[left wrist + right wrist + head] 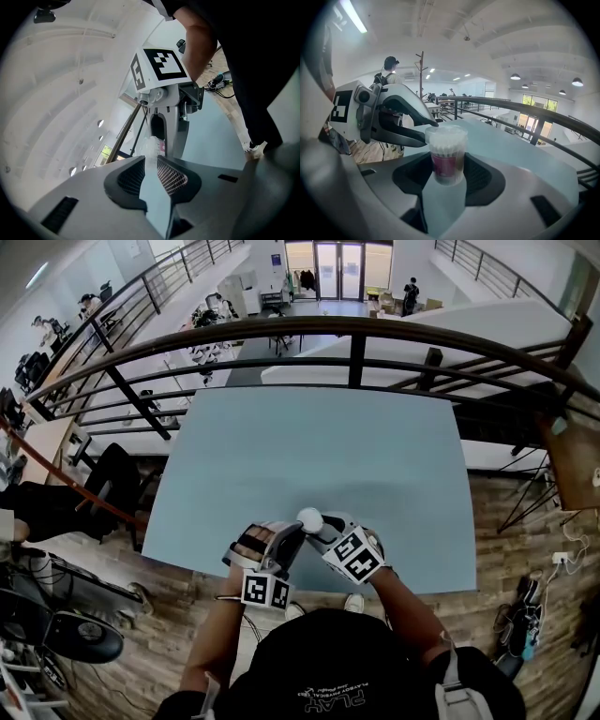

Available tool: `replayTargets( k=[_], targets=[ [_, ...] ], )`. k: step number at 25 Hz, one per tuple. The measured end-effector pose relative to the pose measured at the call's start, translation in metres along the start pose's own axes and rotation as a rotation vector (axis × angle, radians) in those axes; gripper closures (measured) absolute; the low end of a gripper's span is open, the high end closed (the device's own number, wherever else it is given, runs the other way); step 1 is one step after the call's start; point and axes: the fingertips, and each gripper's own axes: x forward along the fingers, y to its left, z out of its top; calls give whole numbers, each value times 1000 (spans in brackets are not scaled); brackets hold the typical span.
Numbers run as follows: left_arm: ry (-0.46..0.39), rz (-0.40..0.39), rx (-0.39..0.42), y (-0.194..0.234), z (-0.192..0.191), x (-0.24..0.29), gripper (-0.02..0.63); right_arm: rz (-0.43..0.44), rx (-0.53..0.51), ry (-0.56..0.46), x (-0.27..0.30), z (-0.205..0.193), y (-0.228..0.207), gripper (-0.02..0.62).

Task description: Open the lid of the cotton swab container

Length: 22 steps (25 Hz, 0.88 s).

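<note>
You are holding the cotton swab container [309, 518] between both claws at the table's [309, 446] near edge.
In the left gripper view, your left gripper [151, 160] is pinching the lid [151, 144] at its rim; in the right gripper view, your right gripper [447, 164] is clamping the upright tub's body.

Pale blue table [309, 456], dark railing [356, 360]
</note>
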Motion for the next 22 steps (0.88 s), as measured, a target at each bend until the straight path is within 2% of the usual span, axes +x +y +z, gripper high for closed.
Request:
replayTargets(
  k=[22],
  targets=[
    [20,21,-26,1,-4,3,520,-6,17,4,4,-1,-3,377]
  ],
)
